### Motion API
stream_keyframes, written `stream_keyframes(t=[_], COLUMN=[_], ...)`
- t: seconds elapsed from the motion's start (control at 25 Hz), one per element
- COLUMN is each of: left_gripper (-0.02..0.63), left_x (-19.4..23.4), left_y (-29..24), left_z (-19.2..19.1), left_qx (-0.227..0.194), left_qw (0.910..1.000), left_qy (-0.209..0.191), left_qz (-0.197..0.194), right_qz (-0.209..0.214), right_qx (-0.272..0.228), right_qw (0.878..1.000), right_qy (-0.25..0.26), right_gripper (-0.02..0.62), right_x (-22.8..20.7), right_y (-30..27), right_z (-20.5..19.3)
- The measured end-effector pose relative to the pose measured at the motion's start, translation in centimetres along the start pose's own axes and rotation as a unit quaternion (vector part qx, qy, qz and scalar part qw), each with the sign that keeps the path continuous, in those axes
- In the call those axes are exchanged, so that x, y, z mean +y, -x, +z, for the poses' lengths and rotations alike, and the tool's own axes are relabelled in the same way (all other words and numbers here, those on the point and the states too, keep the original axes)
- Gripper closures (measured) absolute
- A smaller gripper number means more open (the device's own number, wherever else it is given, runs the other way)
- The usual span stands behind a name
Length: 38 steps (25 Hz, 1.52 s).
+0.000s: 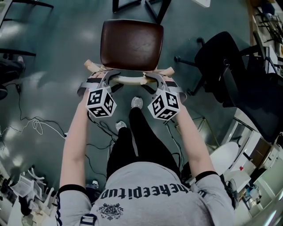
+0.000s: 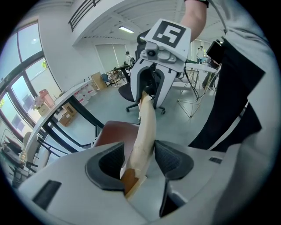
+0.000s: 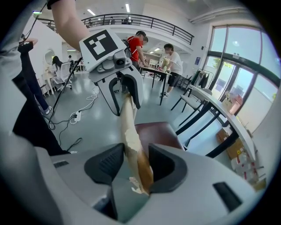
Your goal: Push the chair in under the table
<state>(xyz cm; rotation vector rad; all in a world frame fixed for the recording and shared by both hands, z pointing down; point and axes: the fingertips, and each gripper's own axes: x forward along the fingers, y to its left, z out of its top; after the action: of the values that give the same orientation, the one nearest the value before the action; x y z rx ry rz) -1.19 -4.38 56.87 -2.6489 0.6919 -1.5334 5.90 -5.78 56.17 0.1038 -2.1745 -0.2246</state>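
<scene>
both grippers straddle the chair's back rail, ready to push

the chair [image 1: 131, 44] stands at the upper middle of the head view, out on the open floor [image 1: 53, 57]. its seat points toward the black legs of the table [image 1: 159, 9] at the top edge, and it is not yet tucked under.

the left gripper [image 1: 106, 76] and the right gripper [image 1: 154, 77] sit side by side on the chair's top rail [image 1: 128, 80], one toward each end. that spacing probably lets the person push evenly, so the chair goes forward without swinging round. both point steeply down over the rail.

in each gripper view the jaws stand wide apart with the rail running up between them. the rail leans against one of the ribbed black pads [image 2: 105, 165] and leaves a gap to the other. so neither gripper clamps it; they only bracket it, which is enough for a shove.

the rail is a thin curved strip wrapped in pale beige tape [image 3: 128, 127]. the tape is wrinkled and torn at the near end, where brown wood shows through. it perhaps gives the hard jaws some friction and spares the wood.

the seat is a dark brown rounded square, smooth with a dull sheen. the floor is glossy grey-green, so the legs should slide easily. a black office chair [image 1: 230, 70] stands well apart at the right.
</scene>
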Motion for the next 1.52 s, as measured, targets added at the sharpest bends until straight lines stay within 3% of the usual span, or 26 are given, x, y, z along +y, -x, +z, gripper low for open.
stream_keyframes(t=[0.88,1.52], left_gripper=[0.402,0.400], left_x=[1.5,9.9], left_y=[-0.1,-2.0], left_z=[-0.5,-0.6], left_qx=[0.003,-0.012], left_qw=[0.9995,0.9982], left_qy=[-0.029,-0.057], left_qz=[-0.011,-0.014], right_qz=[-0.010,-0.049], right_qx=[-0.004,0.020], right_qw=[1.000,0.997], right_qy=[-0.011,-0.048], right_gripper=[0.410,0.399], right_x=[-1.5,-9.1], right_y=[-0.7,-3.3], right_z=[0.6,1.6])
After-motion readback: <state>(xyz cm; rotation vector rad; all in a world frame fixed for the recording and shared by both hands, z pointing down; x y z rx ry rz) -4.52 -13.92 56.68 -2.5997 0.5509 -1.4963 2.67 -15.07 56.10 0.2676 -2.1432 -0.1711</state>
